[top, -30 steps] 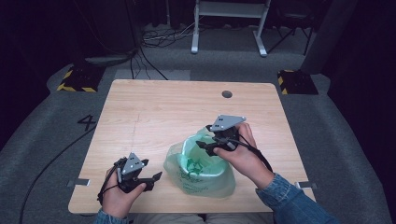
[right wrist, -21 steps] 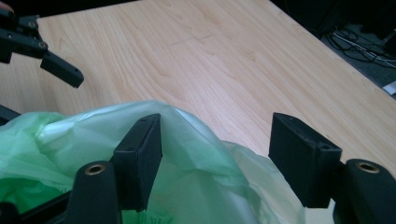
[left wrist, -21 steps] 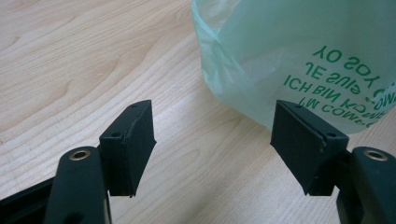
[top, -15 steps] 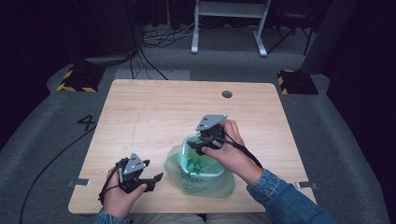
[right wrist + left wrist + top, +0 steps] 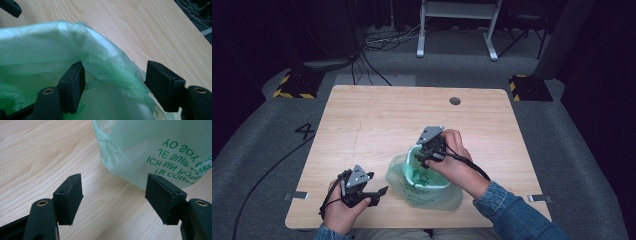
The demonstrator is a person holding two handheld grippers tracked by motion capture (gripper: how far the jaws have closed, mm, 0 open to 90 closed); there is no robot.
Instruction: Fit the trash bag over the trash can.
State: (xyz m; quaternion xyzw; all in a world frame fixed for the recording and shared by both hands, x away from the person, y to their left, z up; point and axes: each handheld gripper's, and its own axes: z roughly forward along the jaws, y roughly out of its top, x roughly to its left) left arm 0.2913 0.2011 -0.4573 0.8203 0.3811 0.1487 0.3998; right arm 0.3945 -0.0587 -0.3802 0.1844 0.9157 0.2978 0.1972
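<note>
Your right tongs [image 5: 113,75] stand wide and have just been opening a little further; the rim of the green bag [image 5: 37,47] runs between the two jaws, with one jaw inside the mouth of the bag and the other outside it over the wood, and the film lies against the inner jaw without being pinched. Seen from above, these tongs [image 5: 424,155] sit at the far edge of the bag's open mouth. Your left tongs [image 5: 113,195] are wide as well, with nothing between them; they hang low over the tabletop [image 5: 37,152], pointing at the bag's lower side, which carries green printed lettering and lies just beyond the jaw tips. The bag [image 5: 424,182] rests near the front edge of the tabletop [image 5: 377,115], between your two hands, its mouth open upward. Your left hand [image 5: 343,212] stays at the front left corner.
</note>
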